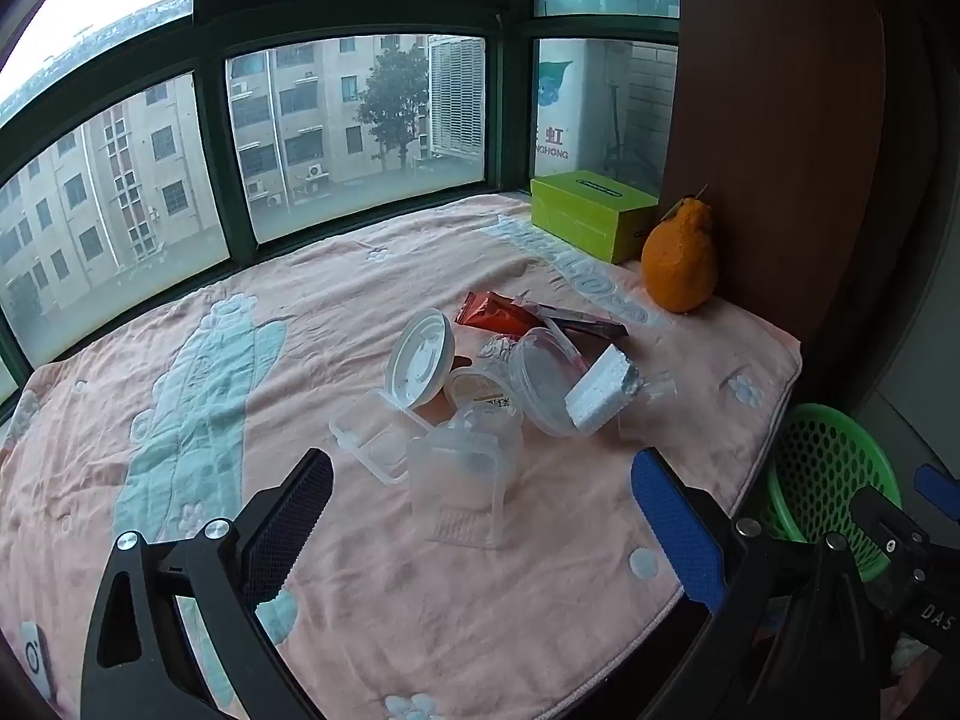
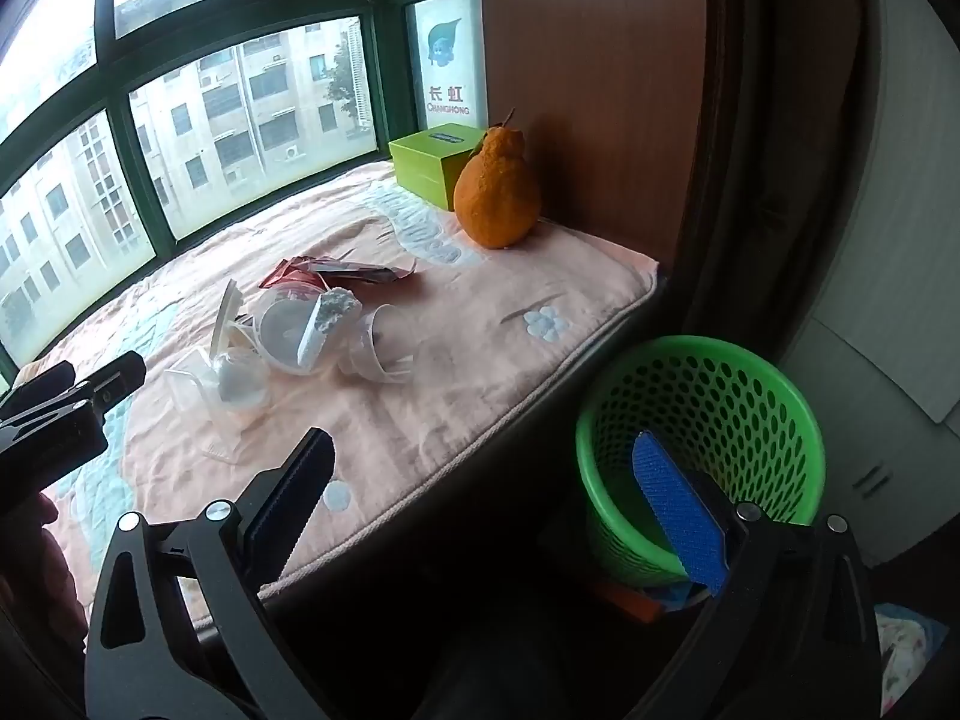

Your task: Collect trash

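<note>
A pile of trash lies on the pink blanket (image 1: pixel 180 420): clear plastic containers (image 1: pixel 462 468), a white lid (image 1: pixel 420 363), a white foam block (image 1: pixel 600 396), a clear cup (image 2: pixel 378 348) and red and dark wrappers (image 1: pixel 510 315). The pile also shows in the right wrist view (image 2: pixel 288 330). My left gripper (image 1: pixel 486 522) is open and empty, hovering just in front of the nearest clear container. My right gripper (image 2: pixel 492 498) is open and empty, off the blanket's edge, with its blue finger over the green perforated basket (image 2: pixel 702 408).
An orange citrus fruit (image 1: pixel 681 264) and a green tissue box (image 1: pixel 591 219) stand at the back right against a brown wall panel (image 1: pixel 780 120). Windows run along the back. The basket (image 1: pixel 834 474) stands on the floor beside the blanket's right edge.
</note>
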A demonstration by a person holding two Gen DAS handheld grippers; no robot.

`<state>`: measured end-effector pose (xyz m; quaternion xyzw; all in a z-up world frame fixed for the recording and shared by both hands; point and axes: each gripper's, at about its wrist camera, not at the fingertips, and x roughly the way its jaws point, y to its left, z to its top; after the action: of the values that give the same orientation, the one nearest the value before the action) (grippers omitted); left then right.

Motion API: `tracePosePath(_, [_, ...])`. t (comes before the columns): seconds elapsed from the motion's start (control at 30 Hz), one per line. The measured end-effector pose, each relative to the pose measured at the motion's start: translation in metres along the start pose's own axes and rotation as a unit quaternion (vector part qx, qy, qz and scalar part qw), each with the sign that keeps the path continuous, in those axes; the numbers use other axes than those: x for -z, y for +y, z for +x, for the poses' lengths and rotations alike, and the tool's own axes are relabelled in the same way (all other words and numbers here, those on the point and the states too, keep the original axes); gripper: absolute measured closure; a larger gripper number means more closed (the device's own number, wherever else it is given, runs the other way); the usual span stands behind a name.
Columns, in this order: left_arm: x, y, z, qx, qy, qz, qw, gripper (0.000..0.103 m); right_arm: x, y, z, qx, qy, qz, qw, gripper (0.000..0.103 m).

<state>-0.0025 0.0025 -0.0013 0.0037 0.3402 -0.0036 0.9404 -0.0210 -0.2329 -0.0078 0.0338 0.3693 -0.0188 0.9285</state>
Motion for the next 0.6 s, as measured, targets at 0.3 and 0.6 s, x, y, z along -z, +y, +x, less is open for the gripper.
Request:
tracePosePath(0.3, [0.0025,-0.0018,0.0016,0.001,0.003,-0.004,1.0000,0.007,-0.0015,-0.0010,0.0003,0.003,0.002,0.000,1.000,0.004])
tracePosePath(0.6, [-0.0004,-0.0025,0.0026,0.003,0.005,-0.006,1.0000,0.007,0.0000,-0.0008,0.0031,0.004,0.003,-0.001,1.000,0.004])
